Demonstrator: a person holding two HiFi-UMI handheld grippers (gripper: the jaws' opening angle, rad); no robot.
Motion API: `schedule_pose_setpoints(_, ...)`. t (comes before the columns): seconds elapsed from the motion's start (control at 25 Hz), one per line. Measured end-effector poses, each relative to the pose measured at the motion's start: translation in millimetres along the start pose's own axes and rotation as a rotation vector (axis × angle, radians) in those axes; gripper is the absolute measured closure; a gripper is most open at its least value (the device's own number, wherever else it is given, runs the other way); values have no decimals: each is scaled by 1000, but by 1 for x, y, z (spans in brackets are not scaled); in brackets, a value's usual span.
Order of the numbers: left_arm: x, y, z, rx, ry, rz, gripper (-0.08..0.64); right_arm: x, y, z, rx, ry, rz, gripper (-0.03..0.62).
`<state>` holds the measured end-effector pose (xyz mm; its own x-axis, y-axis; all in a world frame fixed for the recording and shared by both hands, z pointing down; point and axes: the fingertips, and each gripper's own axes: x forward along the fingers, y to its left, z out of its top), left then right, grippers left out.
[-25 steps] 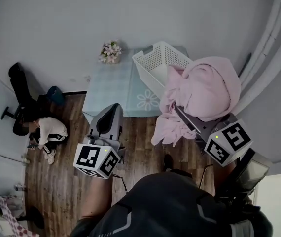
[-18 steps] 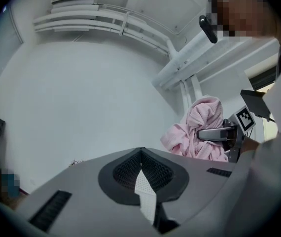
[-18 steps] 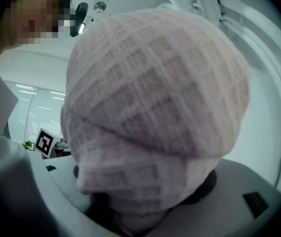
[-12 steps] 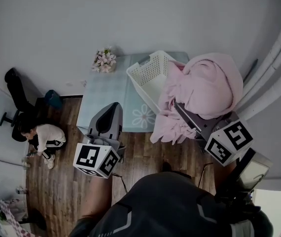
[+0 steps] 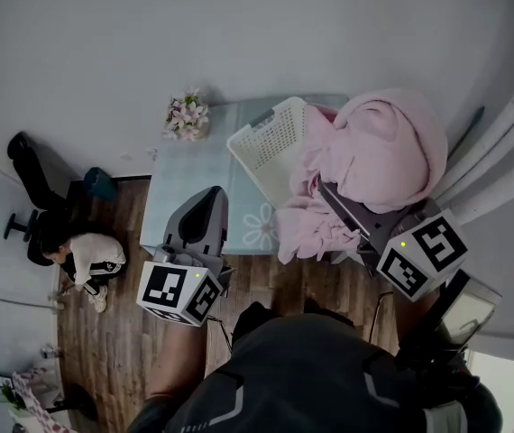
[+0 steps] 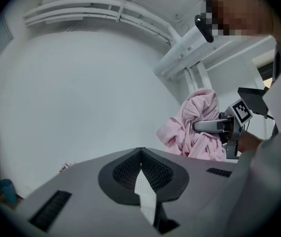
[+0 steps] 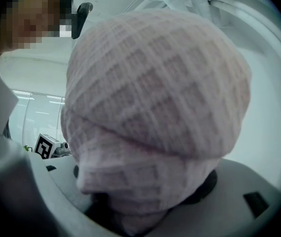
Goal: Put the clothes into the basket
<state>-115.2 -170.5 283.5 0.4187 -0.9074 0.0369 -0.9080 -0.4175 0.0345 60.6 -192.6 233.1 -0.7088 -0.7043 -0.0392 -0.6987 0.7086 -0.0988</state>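
Hard to see much of the right gripper (image 5: 329,202): its own view is almost filled by the pink garment (image 5: 376,147), a thick waffle-knit bundle that covers both jaws down to their roots. Jaws standing wide and clamped on that bundle (cloth bulging out above them and at both sides). Held high, with the garment hanging over the right side of the white basket (image 5: 270,144) and hiding that side fully; cannot tell whether cloth and basket rim touch. Lower folds dangling past the near edge of the table (image 5: 189,183).

Left gripper (image 5: 208,197) raised over the table's near edge, apart from the garment. Jaws pressed together tip to tip, with nothing between them.

Of the basket, only the left latticed wall and a part of the rim clearly visible; seems tilted, but hard to be sure under this wide lens. Standing on the table, which is covered in pale blue cloth with a white flower print and pushed against a plain grey wall (image 5: 239,34). Small bunch of flowers (image 5: 183,115) at the table's far left corner. Floor (image 5: 113,332) of dark wooden planks at the left, with a person (image 5: 87,255) sitting low on it, near a black office chair (image 5: 27,174). White pipes (image 5: 509,138) running up at the far right, cut off by the picture's edge.
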Motion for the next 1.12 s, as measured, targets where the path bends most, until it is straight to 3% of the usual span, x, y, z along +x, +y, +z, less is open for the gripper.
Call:
schedule_pose_setpoints(0.2, 13, 13, 7, 1, 9, -40, 558, 10, -5, 6, -3, 3, -56, 247)
schedule_pose_setpoints(0.44, 114, 123, -28, -20, 44, -109, 558, 130, -65, -43, 35, 30, -189, 247)
schedule_pose_setpoints(0.68, 134, 130, -11, -17, 33, -210, 558, 136, -70, -52, 51, 59, -331, 247)
schedule_pose_setpoints(0.88, 170, 167, -31, 1, 44, -252, 558, 172, -92, -95, 124, 90, -460, 247)
schedule_pose_setpoints(1.12, 198, 178, -50, -5, 85, -330, 558, 188, -121, -148, 170, 180, -605, 247)
